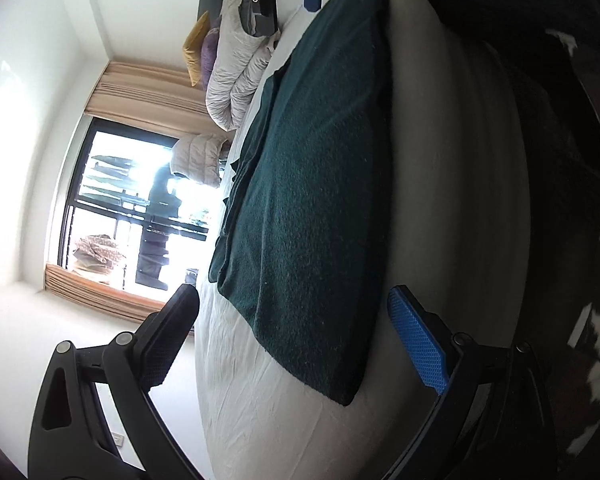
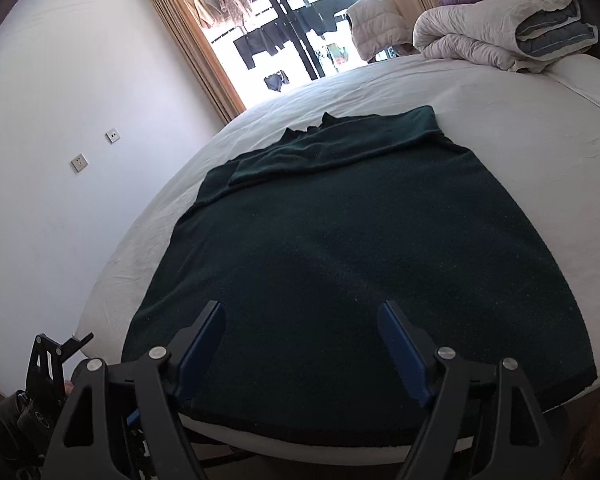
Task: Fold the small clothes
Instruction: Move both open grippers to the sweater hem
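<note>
Dark green knit garment [image 2: 340, 248] lies flat on white bed sheet [image 2: 520, 128]; left gripper [image 1: 296, 340] and right gripper [image 2: 304, 344] fingers spread, nothing gripped

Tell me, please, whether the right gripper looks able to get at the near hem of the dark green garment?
Probably yes: the right gripper hangs open just above the garment hem, with nothing between.

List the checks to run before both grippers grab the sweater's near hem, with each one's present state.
1. Dark green sweater lies flat on the bed: ok.
2. Sleeve folded across its upper part: ok.
3. Right gripper open, nothing between pads: ok.
4. Left gripper open, empty: ok.
5. Near hem at mattress edge, reachable: ok.
6. Pads touching cloth: cannot tell.
</note>
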Demonstrator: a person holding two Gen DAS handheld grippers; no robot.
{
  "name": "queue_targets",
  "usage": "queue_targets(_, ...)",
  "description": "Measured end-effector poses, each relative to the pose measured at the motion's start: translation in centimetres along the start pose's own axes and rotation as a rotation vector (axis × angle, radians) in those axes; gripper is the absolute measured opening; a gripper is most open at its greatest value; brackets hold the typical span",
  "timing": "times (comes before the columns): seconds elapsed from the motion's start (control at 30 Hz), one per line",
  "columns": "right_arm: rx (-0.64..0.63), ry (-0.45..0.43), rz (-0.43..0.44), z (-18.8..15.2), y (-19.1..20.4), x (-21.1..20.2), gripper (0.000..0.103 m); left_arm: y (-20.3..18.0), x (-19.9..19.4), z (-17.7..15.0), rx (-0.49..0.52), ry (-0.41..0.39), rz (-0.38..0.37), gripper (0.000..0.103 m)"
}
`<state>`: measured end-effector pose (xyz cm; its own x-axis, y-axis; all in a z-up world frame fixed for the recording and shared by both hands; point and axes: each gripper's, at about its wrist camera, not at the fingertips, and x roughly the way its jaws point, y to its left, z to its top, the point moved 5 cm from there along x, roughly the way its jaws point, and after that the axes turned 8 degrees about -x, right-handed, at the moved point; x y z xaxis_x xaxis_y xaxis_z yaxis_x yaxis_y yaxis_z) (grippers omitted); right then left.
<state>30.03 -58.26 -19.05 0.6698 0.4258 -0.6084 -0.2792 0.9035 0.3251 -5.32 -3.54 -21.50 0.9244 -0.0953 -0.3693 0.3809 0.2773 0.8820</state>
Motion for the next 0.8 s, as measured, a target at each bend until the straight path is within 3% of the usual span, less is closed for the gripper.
queue_targets(0.3,0.030,0.006,-0.043,-0.7,-1.7,-0.3,0.081,-0.8,0.6,-1.8,0.135,-0.057,0.066,0.098)
queue_targets(0.5,0.034,0.012,-0.046,-1.0,-1.6,-0.1,0.081,-0.4,1.0,-2.4,0.134,-0.075,0.102,0.096)
queue_targets(0.6,0.019,0.007,-0.050,-0.9,-1.4,-0.2,0.081,0.4,1.6,-2.3,0.102,-0.067,0.098,0.077)
queue_targets(0.67,0.016,0.005,-0.049,-0.8,-1.3,-0.2,0.081,1.1,1.9,-2.3,0.069,-0.052,0.102,0.056)
queue_targets(0.8,-0.014,0.002,-0.062,-0.7,-0.9,-0.5,0.081,2.4,2.6,-1.8,0.006,-0.027,0.040,0.035)
